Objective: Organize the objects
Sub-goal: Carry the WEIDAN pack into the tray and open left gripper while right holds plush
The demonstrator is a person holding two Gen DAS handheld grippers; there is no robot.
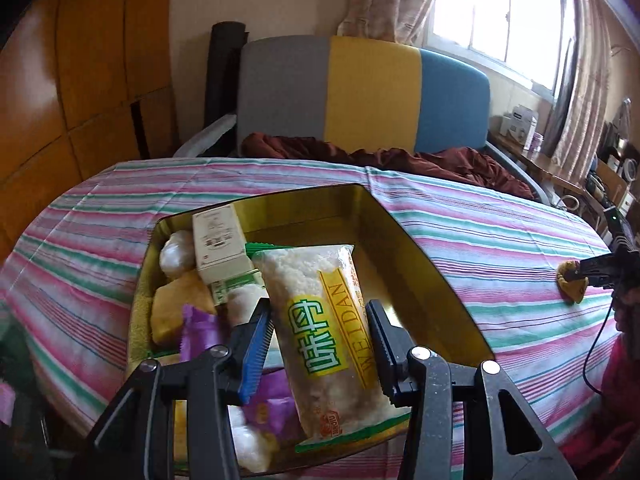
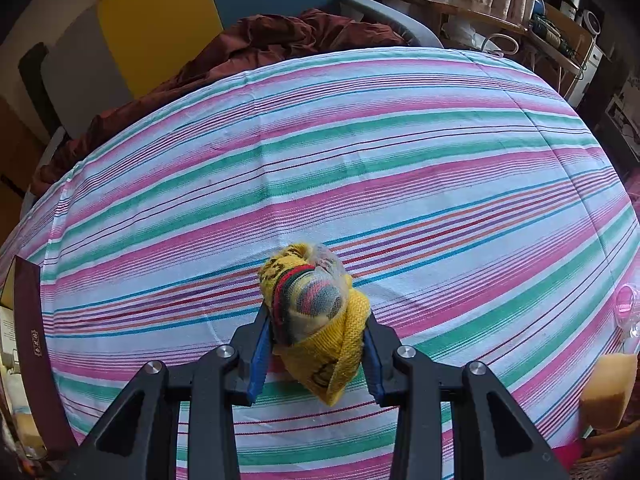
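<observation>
The left claw [image 1: 320,344] pinches a clear snack packet [image 1: 320,320] printed "WEIDAN", holding it lengthwise over the open gold-lined tin box [image 1: 420,256], probably so it can drop into the free right half. The left half already holds a white carton [image 1: 218,240], a purple wrapper [image 1: 200,332] and pale lumps. The right claw [image 2: 316,340] squeezes a rolled yellow sock bundle [image 2: 316,312] from both sides, low over the striped tabletop [image 2: 360,160] and well apart from the box, apparently the next item to pack. A yellow sponge [image 2: 610,392] sits at the right edge.
</observation>
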